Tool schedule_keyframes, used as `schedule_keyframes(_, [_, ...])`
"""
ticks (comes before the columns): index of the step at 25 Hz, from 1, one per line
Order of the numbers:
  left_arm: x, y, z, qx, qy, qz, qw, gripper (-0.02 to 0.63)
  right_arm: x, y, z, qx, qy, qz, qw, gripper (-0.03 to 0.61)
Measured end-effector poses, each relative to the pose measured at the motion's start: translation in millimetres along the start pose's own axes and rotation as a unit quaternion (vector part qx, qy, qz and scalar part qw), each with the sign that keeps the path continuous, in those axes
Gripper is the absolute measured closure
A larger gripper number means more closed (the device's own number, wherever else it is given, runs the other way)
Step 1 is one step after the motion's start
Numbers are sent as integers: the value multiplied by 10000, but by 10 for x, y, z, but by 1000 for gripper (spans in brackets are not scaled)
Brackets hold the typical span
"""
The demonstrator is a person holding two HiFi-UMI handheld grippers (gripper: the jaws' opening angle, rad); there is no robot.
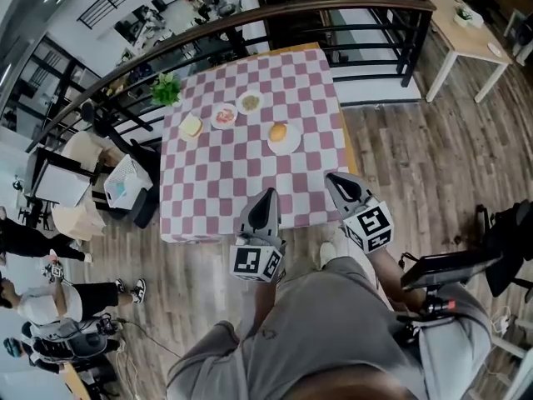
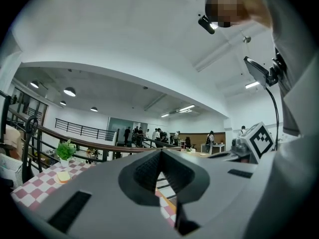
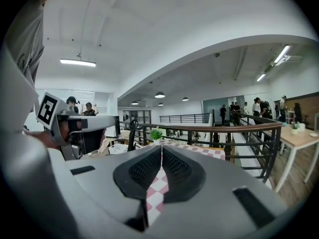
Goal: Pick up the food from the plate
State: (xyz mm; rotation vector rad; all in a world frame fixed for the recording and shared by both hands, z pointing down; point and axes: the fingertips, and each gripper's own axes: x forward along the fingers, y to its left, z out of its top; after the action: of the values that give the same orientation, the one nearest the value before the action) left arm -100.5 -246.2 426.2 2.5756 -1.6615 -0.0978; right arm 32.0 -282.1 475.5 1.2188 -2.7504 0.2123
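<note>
Left gripper [image 1: 269, 197] is hovering closed and empty over the near edge of the checkered table [image 1: 208, 190]; right gripper [image 1: 335, 180] is doing likewise, probably staging. Bun [image 1: 278, 132] is sitting on the nearest plate [image 1: 292, 144], well ahead. It's looking roundish, no clear long axis.

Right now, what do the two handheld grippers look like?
The light-grey, wedge-shaped left gripper and matching right gripper taper to a point, with black ribbed pads inside the jaws and a white cube bearing black square markers at the rear. The person wears grey clothing.
</note>
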Motion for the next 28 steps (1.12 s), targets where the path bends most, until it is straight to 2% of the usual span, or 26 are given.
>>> schedule_keyframes(7, [93,121,5,184,80,-52,9998,603,47,-69,169,336,-238,-76,9991,563])
schedule_keyframes(12, [109,206,151,236,-12,-111,9997,603,3,-5,400,244,-398,-286,9985,563])
schedule_keyframes(17, [88,322,155,274,-112,-145,9995,603,-37,40,294,180,-280,-506,9982,563])
schedule_keyframes(20, [97,402,95,486,-32,11,9988,603,-64,28,200,207,-141,-643,9976,563])
schedule_keyframes(22, [99,456,28,645,90,147,9978,277,-92,50,157,185,-79,-705,9973,563])
schedule_keyframes(28, [118,526,-28,677,104,67,9976,264,-107,67,113,140,40,-804,9967,563])
